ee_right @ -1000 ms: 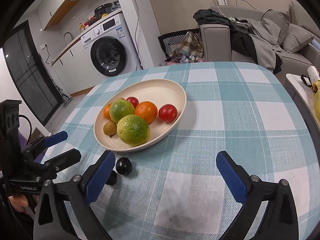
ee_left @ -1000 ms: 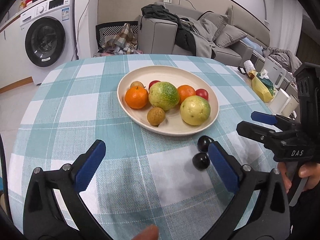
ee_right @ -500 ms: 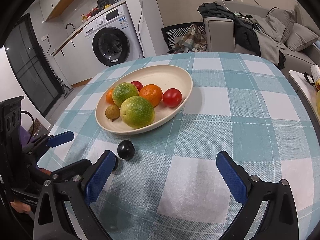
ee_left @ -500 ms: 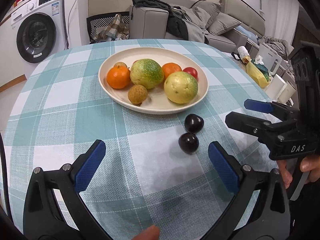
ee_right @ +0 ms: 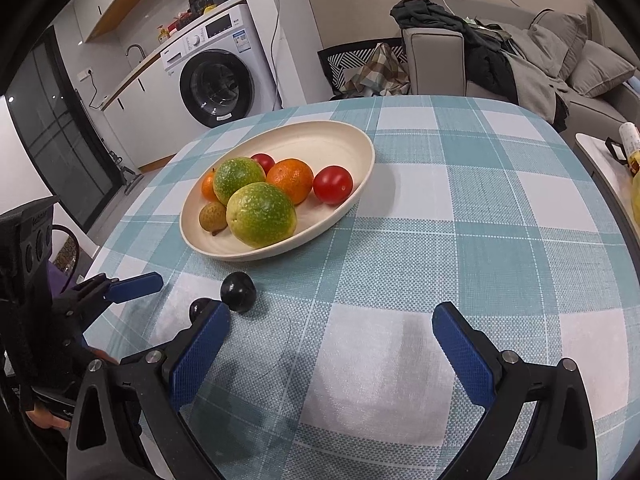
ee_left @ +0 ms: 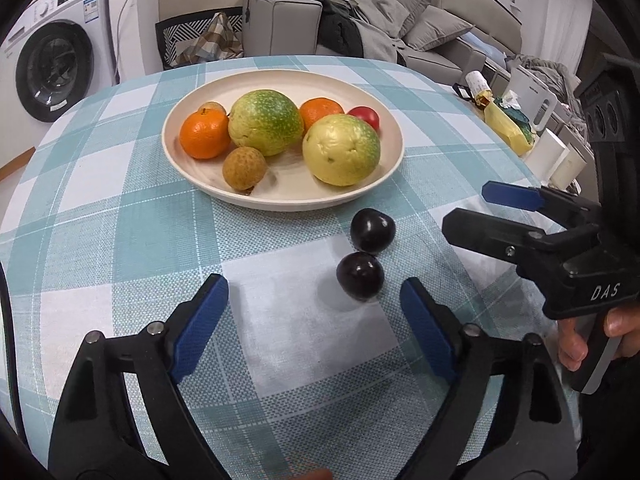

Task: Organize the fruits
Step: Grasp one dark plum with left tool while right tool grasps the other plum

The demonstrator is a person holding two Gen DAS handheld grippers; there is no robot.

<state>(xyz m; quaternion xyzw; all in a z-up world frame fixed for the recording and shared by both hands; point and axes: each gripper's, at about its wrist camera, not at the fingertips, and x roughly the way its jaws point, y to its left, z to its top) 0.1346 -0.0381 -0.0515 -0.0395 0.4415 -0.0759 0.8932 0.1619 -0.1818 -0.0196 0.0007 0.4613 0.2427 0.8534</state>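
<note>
Plums are the loose pieces: the near dark plum (ee_left: pixel 360 276) lies at centre right of the left wrist view, touching the far dark plum (ee_left: pixel 373 230), both on the checked tablecloth (ee_left: pixel 120 240) just below the cream plate (ee_left: pixel 288 196) of fruit. Small, round and glossy, they look light but likely to roll or bruise, so a gentle pinch across the widest part seems safest. Left gripper (ee_left: pixel 314 312) and right gripper (ee_right: pixel 326 346) both stand wide apart and empty, with bare cloth around them and free room on the plate's lower rim.
</note>
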